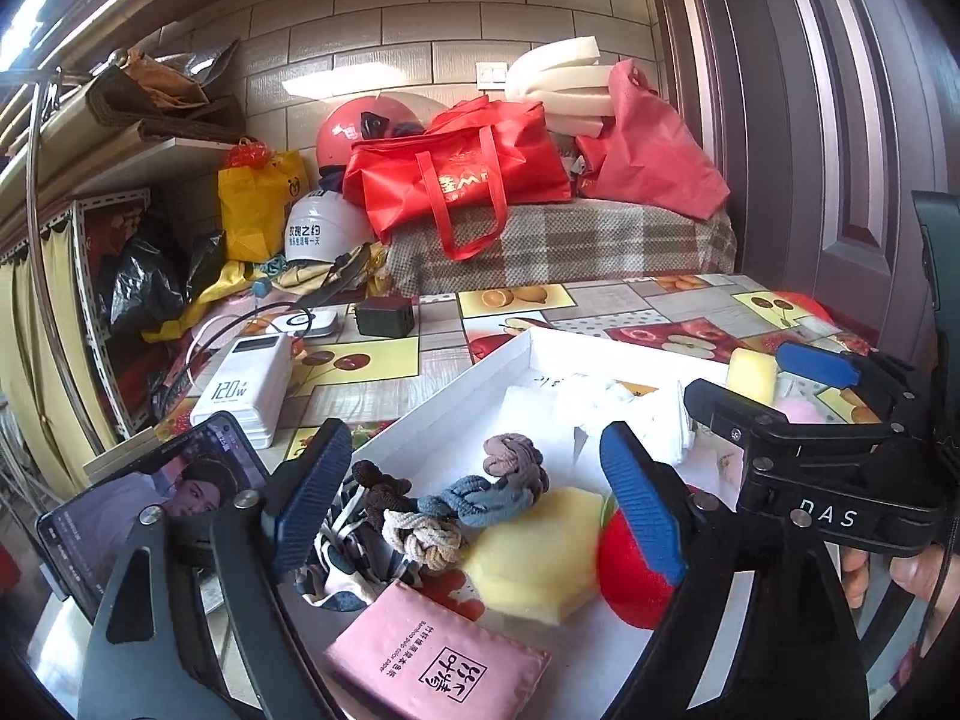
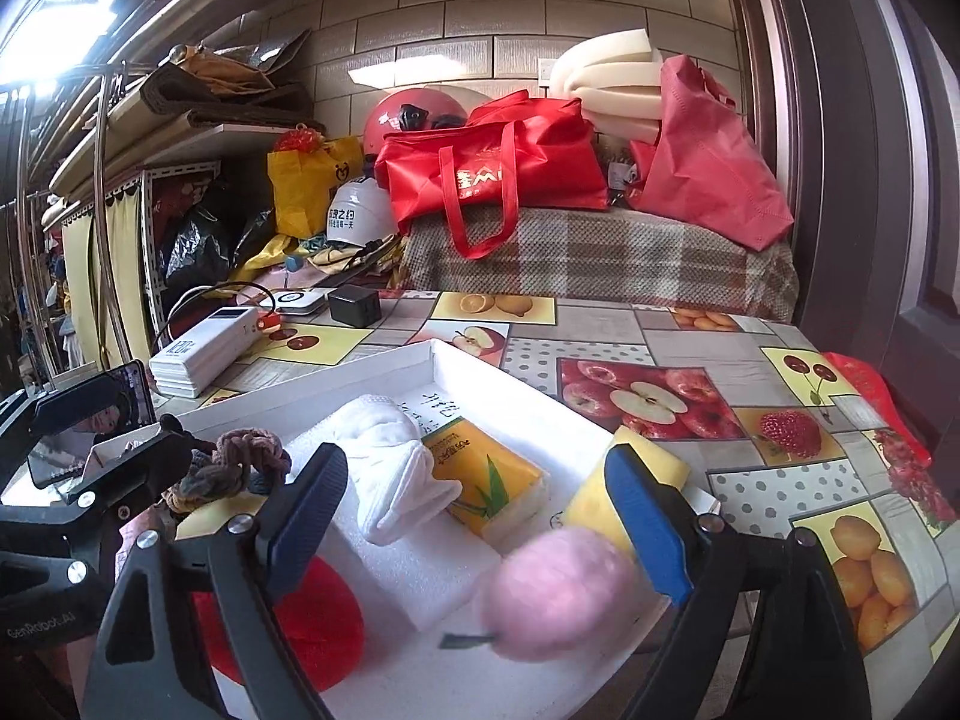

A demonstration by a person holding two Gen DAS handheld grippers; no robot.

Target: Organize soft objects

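Mostly done: the white tray (image 2: pixel 480 360) holds nearly everything; both grippers, left gripper (image 1: pixel 480 504) and right gripper (image 2: pixel 480 516), gape empty, while one yellow sponge (image 2: pixel 651 450) waits outside.

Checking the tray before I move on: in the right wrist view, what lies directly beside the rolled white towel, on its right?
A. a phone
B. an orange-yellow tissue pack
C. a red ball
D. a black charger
B: the orange-yellow tissue pack lies against the rolled white towel inside the white tray.
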